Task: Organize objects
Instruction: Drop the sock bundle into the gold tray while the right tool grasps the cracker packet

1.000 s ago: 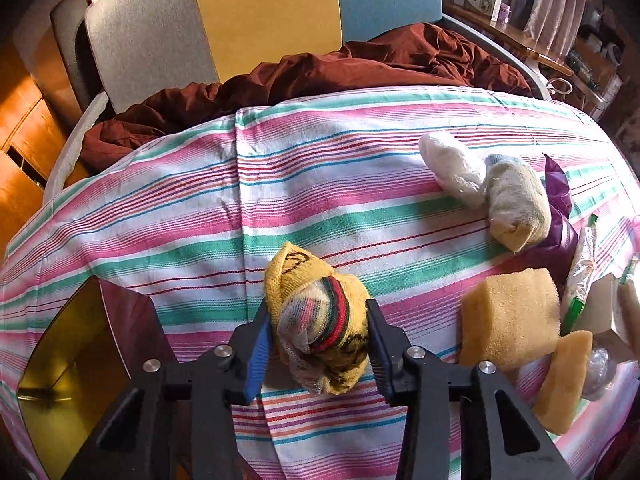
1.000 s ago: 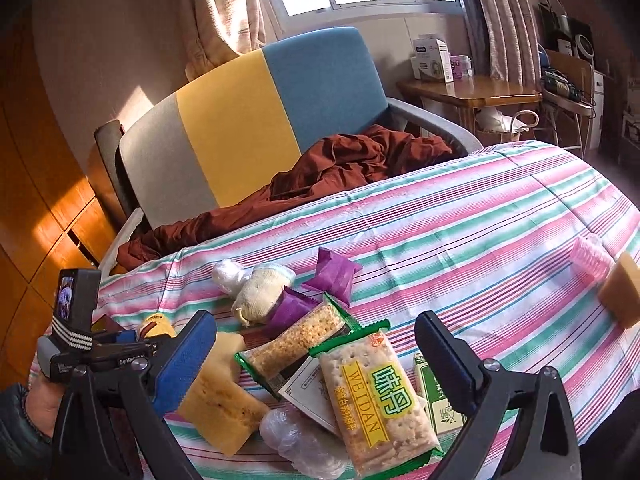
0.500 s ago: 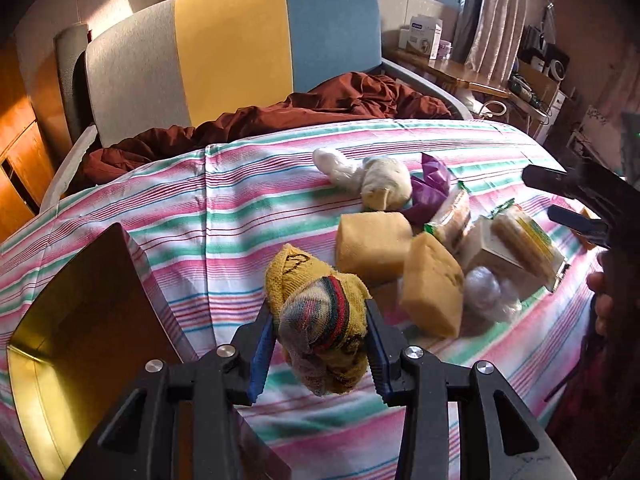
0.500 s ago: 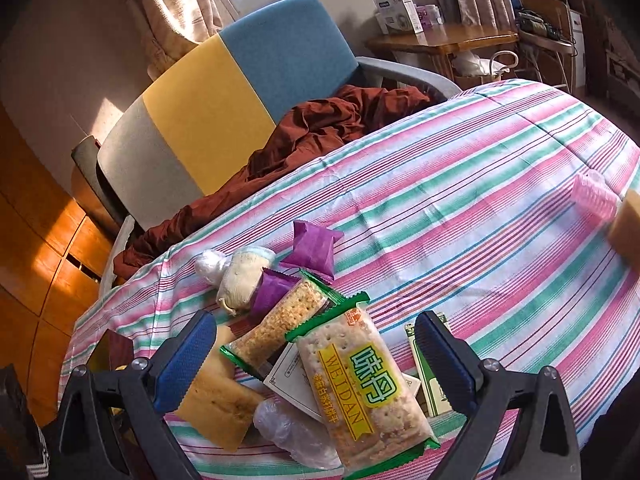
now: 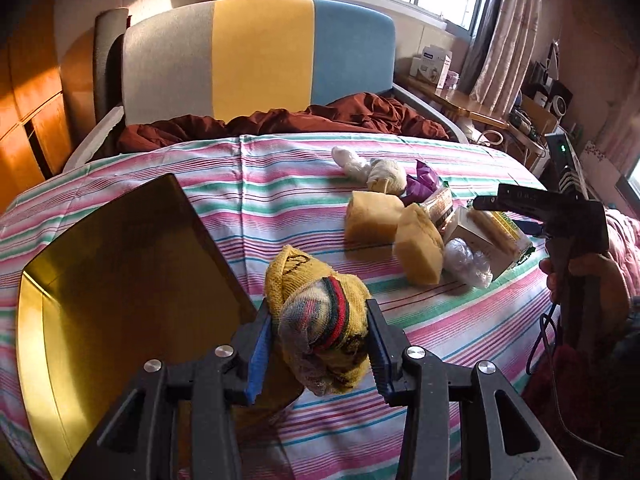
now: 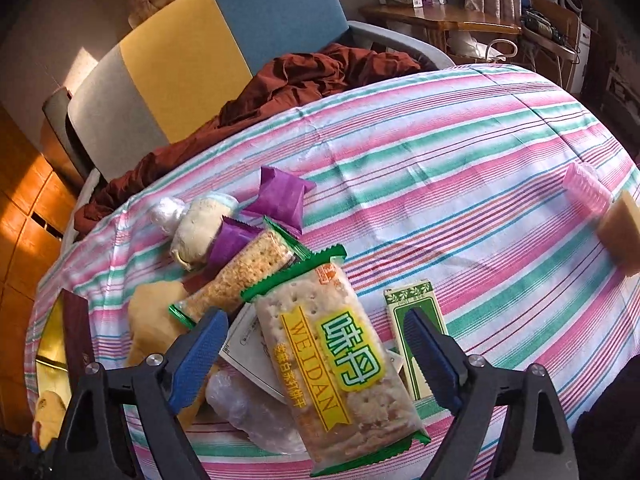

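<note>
My left gripper (image 5: pixel 319 314) is shut on a rolled yellow sock bundle (image 5: pixel 308 280) with a red and green band. It holds the bundle in the air by the right edge of an open gold-lined box (image 5: pixel 120 280). My right gripper (image 6: pixel 316 320) hangs low over a heap of snacks, its jaws closing. A green-edged cracker pack (image 6: pixel 336 360) lies between the blue pads, which do not touch it. In the left wrist view, the right gripper (image 5: pixel 508 212) reaches in from the right over the heap.
Two yellow sponges (image 5: pixel 372 216), a white sock bundle (image 5: pixel 384 174), purple packets (image 6: pixel 280 196), a rice bar (image 6: pixel 240 276), a green carton (image 6: pixel 416 312) and a clear bag (image 6: pixel 248 412) crowd the striped cloth (image 6: pixel 440 152). A pink item (image 6: pixel 588 188) and another sponge (image 6: pixel 624 232) lie far right.
The left gripper carried the sock bundle up and sideways to beside the box. The right gripper sank toward the cracker pack and its jaws narrowed around it.
</note>
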